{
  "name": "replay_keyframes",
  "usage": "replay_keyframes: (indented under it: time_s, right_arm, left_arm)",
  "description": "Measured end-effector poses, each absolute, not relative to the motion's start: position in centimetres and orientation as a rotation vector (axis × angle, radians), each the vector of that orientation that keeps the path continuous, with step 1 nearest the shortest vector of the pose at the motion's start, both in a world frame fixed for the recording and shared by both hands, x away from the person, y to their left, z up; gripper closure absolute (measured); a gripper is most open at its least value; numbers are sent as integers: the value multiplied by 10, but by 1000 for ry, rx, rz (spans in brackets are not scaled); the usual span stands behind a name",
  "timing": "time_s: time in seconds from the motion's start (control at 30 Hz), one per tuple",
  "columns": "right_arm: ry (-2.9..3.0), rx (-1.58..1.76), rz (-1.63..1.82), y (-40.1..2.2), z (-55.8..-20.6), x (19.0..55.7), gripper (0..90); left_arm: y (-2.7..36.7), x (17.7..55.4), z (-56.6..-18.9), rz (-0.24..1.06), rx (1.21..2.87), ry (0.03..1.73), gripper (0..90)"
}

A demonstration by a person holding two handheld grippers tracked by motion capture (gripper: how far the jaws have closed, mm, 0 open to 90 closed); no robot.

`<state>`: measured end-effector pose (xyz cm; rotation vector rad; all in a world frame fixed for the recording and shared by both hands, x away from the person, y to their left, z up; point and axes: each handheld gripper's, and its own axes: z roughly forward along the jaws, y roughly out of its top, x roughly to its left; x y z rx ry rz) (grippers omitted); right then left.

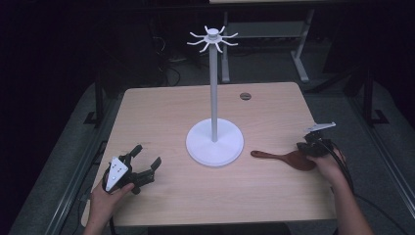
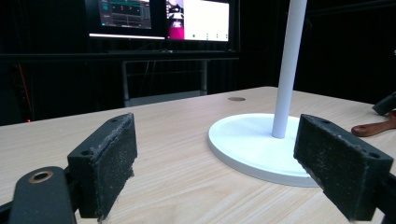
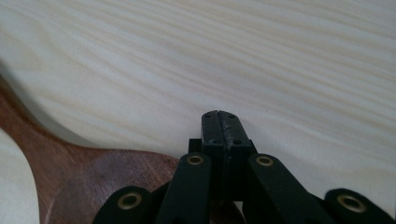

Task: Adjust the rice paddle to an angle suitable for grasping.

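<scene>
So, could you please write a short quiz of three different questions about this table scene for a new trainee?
1. True or false: the jaws of the left gripper stand open with nothing between them.
2. Which thing lies by the right gripper? A) a metal fork B) a wooden spoon C) a glass cup
3. Fill in: the white stand has a round base, a tall pole and small ____ at the top.

Key:
1. True; the left gripper view shows both pads apart over bare table.
2. B; the right gripper's jaws are shut, just above the spoon's bowl.
3. Hooks.
</scene>
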<state>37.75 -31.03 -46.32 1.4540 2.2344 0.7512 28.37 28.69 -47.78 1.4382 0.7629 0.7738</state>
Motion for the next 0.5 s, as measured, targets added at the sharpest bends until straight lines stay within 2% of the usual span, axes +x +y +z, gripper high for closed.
replay_keyframes:
  time_s: [0.5]
  right_arm:
    - [2259, 1415, 765, -315, -462, 347, 899]
  left_arm:
    - [287, 284, -478, 774, 1437, 761, 129]
